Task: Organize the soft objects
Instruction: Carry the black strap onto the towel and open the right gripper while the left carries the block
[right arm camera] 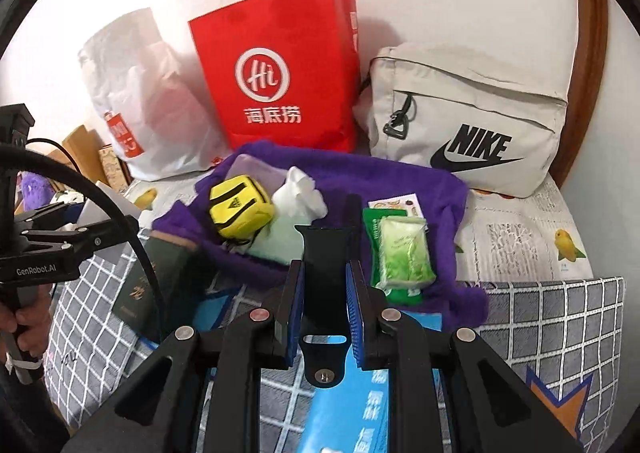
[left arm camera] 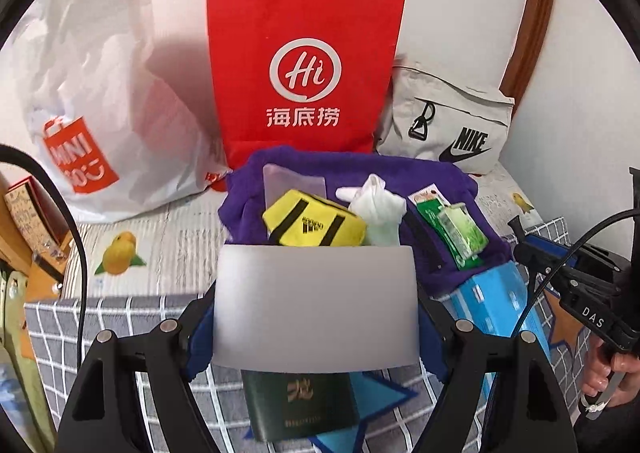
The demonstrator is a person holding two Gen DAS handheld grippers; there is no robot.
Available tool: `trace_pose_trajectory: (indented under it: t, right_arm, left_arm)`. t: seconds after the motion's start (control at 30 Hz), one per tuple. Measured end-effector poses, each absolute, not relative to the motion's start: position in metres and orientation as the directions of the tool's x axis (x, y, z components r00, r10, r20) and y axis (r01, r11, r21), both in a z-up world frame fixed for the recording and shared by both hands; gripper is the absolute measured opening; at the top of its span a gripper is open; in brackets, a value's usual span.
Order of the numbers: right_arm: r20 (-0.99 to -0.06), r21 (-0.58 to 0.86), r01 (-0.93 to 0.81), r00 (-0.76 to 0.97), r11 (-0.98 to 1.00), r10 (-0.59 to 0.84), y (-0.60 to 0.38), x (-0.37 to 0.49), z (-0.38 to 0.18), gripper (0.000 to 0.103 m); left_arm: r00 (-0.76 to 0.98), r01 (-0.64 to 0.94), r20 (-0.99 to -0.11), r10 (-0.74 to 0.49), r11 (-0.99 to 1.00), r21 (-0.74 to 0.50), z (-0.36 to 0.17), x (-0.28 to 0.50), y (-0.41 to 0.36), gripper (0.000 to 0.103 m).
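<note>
A purple fleece cloth (left arm camera: 448, 185) (right arm camera: 404, 181) lies on the bed with a yellow pouch (left arm camera: 314, 225) (right arm camera: 240, 207), a white sock bundle (left arm camera: 378, 209) (right arm camera: 298, 197) and a green tissue pack (left arm camera: 456, 233) (right arm camera: 402, 253) on it. My left gripper (left arm camera: 316, 309) is shut on a flat grey card (left arm camera: 316, 305), held above a dark green booklet (left arm camera: 300, 405) (right arm camera: 154, 281). My right gripper (right arm camera: 324, 293) is shut on a black strap (right arm camera: 324, 249) in front of the cloth. The right gripper also shows in the left wrist view (left arm camera: 568, 277).
A red paper bag (left arm camera: 304, 73) (right arm camera: 280, 73), a white plastic bag (left arm camera: 100, 93) (right arm camera: 144, 101) and a beige Nike bag (left arm camera: 452, 121) (right arm camera: 468, 121) stand against the wall. A blue box (left arm camera: 496, 301) (right arm camera: 352, 405) lies on the grey checked blanket (left arm camera: 120, 317) (right arm camera: 552, 325).
</note>
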State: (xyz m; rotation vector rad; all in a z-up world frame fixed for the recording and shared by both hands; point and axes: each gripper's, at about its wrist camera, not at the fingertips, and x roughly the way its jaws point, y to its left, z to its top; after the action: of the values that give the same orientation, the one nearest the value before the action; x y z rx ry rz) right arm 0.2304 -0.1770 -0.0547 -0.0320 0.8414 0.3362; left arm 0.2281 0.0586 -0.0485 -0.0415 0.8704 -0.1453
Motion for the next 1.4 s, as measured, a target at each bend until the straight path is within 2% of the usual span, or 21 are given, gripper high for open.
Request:
trace_pose_trajectory:
  t: [0.73,1.4]
  right_arm:
    - [-0.736,0.058,-0.293,0.634,0.954,0.239,-0.163,0.32,-0.06,0.021]
    - [-0.809,0.092,-0.293,0.535,0.952,0.243,-0.157,0.335,-0.106,0.021]
  left_arm:
    - [0.606,0.088,-0.773,-0.186,0.982,-0.167,-0.079,0.328,0.064,0.08]
    - [0.575,0.131,-0.776,-0.261,0.965,-0.228,-0.094,0.34,0.055,0.08]
